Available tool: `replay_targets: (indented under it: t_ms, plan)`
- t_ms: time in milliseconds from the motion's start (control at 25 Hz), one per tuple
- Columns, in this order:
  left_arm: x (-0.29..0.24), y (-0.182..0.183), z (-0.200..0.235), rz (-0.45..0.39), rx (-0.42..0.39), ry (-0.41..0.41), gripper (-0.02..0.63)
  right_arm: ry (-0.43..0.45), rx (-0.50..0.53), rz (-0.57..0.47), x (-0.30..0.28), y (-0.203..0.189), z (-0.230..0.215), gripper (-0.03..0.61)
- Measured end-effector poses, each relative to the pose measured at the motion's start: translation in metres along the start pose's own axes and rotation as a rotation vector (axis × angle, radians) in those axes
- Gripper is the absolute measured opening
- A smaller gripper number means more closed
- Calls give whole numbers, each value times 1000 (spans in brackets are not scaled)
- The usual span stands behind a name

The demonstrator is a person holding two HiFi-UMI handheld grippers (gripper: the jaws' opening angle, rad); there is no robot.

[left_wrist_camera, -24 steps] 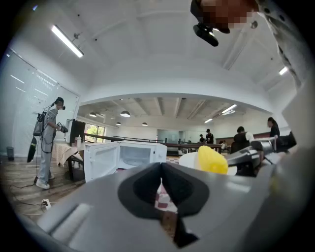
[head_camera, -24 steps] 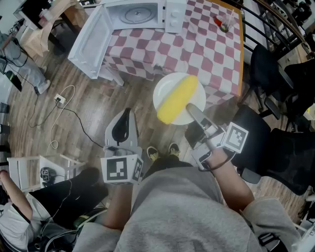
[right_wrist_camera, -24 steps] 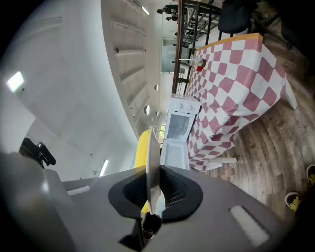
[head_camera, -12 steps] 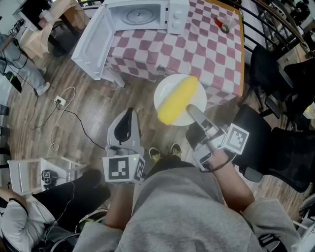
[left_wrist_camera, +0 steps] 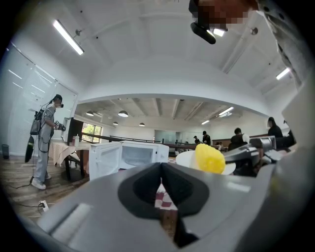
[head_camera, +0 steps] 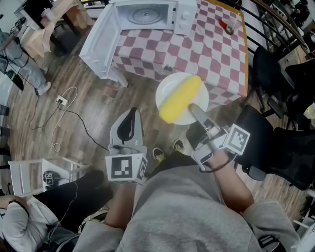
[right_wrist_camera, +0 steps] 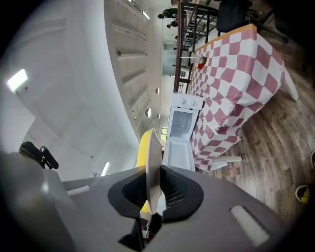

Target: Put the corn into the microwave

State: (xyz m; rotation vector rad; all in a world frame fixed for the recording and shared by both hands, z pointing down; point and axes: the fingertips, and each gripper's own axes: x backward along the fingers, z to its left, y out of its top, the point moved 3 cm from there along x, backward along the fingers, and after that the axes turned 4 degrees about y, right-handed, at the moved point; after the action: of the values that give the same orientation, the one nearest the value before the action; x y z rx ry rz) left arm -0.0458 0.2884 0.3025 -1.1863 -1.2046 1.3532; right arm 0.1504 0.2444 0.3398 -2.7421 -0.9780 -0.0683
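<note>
1. From the head view, a person in a grey sweater [head_camera: 182, 211] fills the bottom of the frame, standing over a brown wooden plank floor [head_camera: 98, 110] with a gripper in each hand.
2. The right gripper [head_camera: 193, 109], at centre right, pinches the near rim of a round white plate [head_camera: 166, 89]. In the right gripper view the plate's edge is clamped between the two dark pads.
3. A long yellow corn cob [head_camera: 180, 98] lies on the plate in the middle of the frame, slanting from lower left to upper right. It is carried on the plate and is not in the oven.
4. The left gripper [head_camera: 130, 115], at lower centre left, has its jaws pressed together at the tips with nothing between them. It is apart from the plate.
5. A white microwave oven [head_camera: 147, 14] stands at top centre on a table with a pink-and-white checked cloth [head_camera: 211, 54]. Its door [head_camera: 101, 42] hangs wide open toward the left.
6. The plate overlaps the table's near edge in the picture, well apart from the oven.
7. A white cable and socket [head_camera: 61, 101] lie on the floor at left.
</note>
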Motion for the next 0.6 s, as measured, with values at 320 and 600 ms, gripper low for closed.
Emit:
replay_targets:
  t_ms: [320, 600]
  plan:
    - [-1, -1, 8, -5, 6, -6, 9, 7, 2, -4, -9, -6, 1, 35]
    - [-7, -2, 14, -1, 1, 0, 9, 6, -7, 1, -20, -4, -5, 35]
